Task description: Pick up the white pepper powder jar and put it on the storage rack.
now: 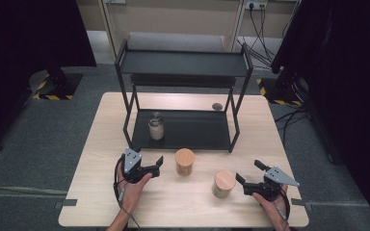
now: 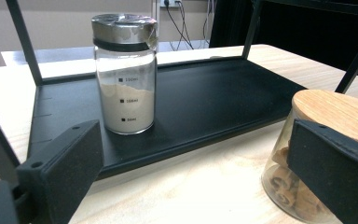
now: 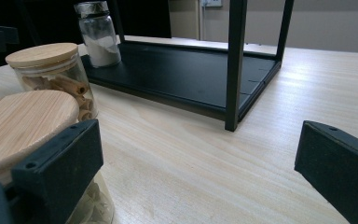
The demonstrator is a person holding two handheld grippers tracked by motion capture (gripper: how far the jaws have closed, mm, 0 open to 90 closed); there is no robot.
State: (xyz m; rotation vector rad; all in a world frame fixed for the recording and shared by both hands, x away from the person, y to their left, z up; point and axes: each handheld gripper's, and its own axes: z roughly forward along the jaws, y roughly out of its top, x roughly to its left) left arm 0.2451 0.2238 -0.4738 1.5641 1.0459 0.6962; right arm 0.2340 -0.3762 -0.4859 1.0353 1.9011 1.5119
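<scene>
Two round glass jars with flat wooden lids stand on the pale wood-grain desk: one jar (image 1: 184,161) just right of the left tool (image 1: 150,168), the other jar (image 1: 223,184) just left of the right tool (image 1: 248,173). Both tools gape wide, holding nothing. Ahead, a steel-capped glass shaker (image 1: 156,126) stands on the matte black metal rack (image 1: 192,130).

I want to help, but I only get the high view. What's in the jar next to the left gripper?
Observer: The left gripper view shows brown rolled sticks in that jar.
Operator: And the shaker?
Observer: Pale powder, about half full, with printed measuring marks on the glass.
Operator: Is the jar between the jaws of the left gripper?
Observer: No. The jaws stand open, and the jar sits behind the right-hand one in that view, not in the gap.
</scene>
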